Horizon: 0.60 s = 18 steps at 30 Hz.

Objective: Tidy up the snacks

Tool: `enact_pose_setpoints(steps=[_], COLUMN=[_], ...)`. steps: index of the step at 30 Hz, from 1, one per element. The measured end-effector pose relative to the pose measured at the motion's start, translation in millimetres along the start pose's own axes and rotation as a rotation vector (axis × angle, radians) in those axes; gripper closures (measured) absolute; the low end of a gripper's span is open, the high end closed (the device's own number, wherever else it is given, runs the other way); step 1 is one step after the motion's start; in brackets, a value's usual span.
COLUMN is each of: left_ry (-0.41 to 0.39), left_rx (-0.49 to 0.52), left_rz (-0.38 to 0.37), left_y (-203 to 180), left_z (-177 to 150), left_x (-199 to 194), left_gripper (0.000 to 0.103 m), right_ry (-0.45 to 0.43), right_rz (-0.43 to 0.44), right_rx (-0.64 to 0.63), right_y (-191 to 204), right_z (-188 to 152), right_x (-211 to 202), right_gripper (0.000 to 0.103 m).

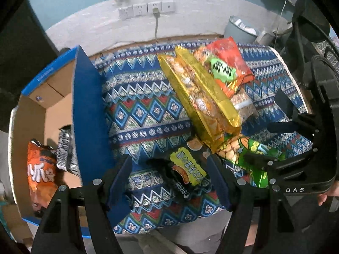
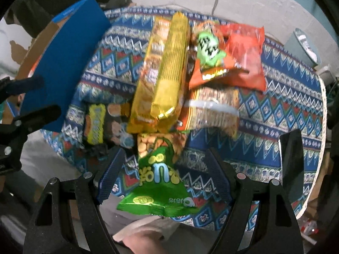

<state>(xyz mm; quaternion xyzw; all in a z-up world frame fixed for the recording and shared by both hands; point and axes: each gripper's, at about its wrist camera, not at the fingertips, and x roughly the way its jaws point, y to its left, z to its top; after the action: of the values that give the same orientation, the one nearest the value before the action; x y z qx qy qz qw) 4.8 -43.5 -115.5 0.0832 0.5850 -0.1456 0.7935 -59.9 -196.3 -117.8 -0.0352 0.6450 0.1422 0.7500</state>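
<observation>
A heap of snacks lies on the patterned tablecloth [image 1: 144, 114]: two long gold packs [image 1: 197, 97] [image 2: 165, 74], a red-orange bag with a green label [image 1: 226, 67] [image 2: 243, 53] and a clear cracker pack [image 1: 243, 105] [image 2: 214, 110]. My left gripper [image 1: 169, 182] points down, open, over a black packet with a yellow label [image 1: 186, 169] [image 2: 96, 124]; its pads are clear of it. My right gripper [image 2: 165, 175] [image 1: 269, 144] is open too, straddling a green bag [image 2: 159, 182] [image 1: 254, 148] without pressing it. The left gripper [image 2: 34, 99] also shows in the right wrist view.
A blue cardboard box [image 1: 91, 105] [image 2: 70, 48] stands at the table's left edge, holding an orange bag [image 1: 40, 175] and a silver-black packet [image 1: 65, 152]. A grey bin [image 1: 239, 29] [image 2: 303, 44] sits beyond the table's far right. Wall sockets [image 1: 146, 9] are behind. A person's hand [image 2: 144, 241] is below.
</observation>
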Motion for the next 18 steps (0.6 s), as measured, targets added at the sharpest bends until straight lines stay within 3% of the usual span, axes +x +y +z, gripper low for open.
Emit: enact_pose_setpoints(steps=[11,18], left_ry=[0.064,0.091], left_rx=[0.101,0.137], left_rz=[0.003,-0.022], left_y=[-19.4,-27.2], left_z=[-1.1,1.3], left_x=[29.2,45.5], left_gripper=[0.029,0.029], right_ry=[0.091,0.136], right_rz=[0.010,0.053], right_rx=[0.000,0.022], right_y=[-3.5,-10.7], right_z=[-10.4,-19.7], right_x=[30.5,45.4], right_gripper=[0.024,0.046])
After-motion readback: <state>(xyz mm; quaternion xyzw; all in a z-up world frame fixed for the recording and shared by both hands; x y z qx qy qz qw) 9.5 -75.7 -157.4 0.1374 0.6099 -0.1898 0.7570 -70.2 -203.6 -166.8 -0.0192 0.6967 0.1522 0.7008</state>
